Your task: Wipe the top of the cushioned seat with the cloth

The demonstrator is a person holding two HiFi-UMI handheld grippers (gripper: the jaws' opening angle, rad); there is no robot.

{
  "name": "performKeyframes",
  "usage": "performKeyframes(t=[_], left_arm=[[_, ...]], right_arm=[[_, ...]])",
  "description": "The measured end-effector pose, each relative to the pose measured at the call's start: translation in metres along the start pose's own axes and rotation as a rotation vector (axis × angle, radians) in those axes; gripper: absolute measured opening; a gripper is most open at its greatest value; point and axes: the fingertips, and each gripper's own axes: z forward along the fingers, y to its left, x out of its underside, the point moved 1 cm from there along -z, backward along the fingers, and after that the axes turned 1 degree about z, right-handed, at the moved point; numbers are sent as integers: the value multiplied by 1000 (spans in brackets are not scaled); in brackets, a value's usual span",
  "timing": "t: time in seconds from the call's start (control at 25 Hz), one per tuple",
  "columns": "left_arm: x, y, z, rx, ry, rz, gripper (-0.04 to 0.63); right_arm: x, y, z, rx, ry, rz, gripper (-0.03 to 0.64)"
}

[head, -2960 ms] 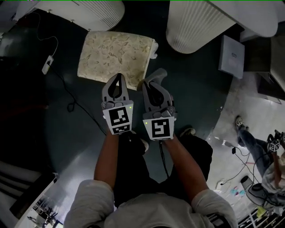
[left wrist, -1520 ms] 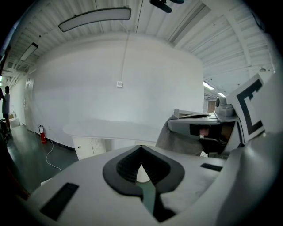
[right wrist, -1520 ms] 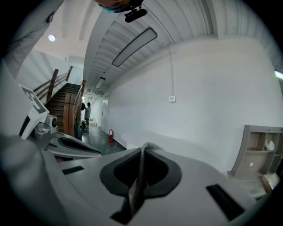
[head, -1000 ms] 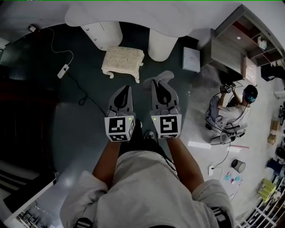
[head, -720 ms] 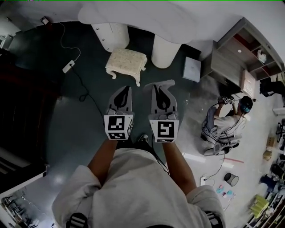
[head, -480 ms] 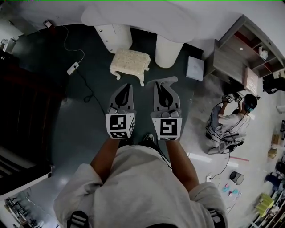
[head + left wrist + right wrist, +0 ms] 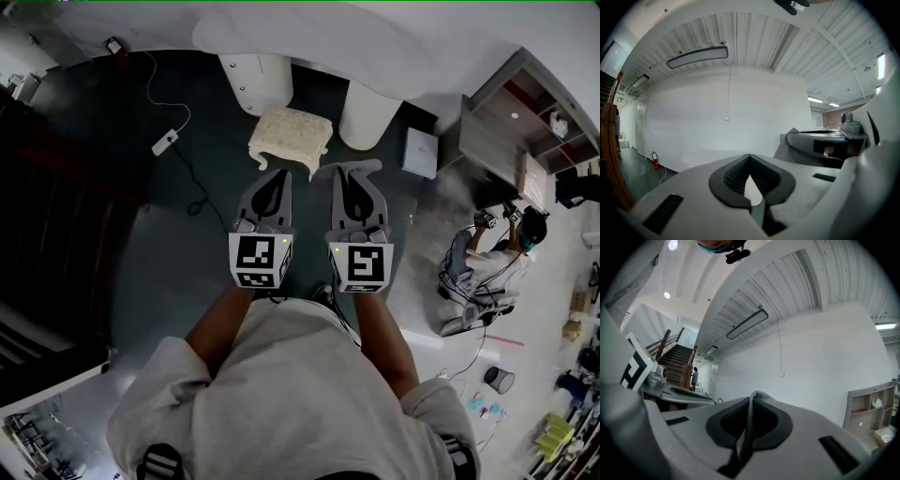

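Cloth point(image 7: 748, 427) pinched by right tongs point(image 7: 752, 399); left tongs point(image 7: 749, 158) pressed together; head view shows seat point(image 7: 291, 138).

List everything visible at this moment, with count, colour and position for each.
cushioned seat: one, cream, on the floor, upper middle
table pedestals: two, white, behind the seat
power strip: one, white, on the floor at left
flat box: one, pale grey, right of the pedestals
seated person: one, far right
cloth: one, grey, clamped between jaws at right
left gripper: one, grey, shut, empty
right gripper: one, grey, shut on the cloth
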Motion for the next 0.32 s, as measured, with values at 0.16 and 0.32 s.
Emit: performKeyframes(t=[0.16,0.32], left_arm=[[-7,6,-3,19,-24,-2,12],[-5,8,-13,33,-37,-6,12]], right_arm=[[-9,9,13,10,-6,5,14],[-12,25,18,-2,6,-11,14]])
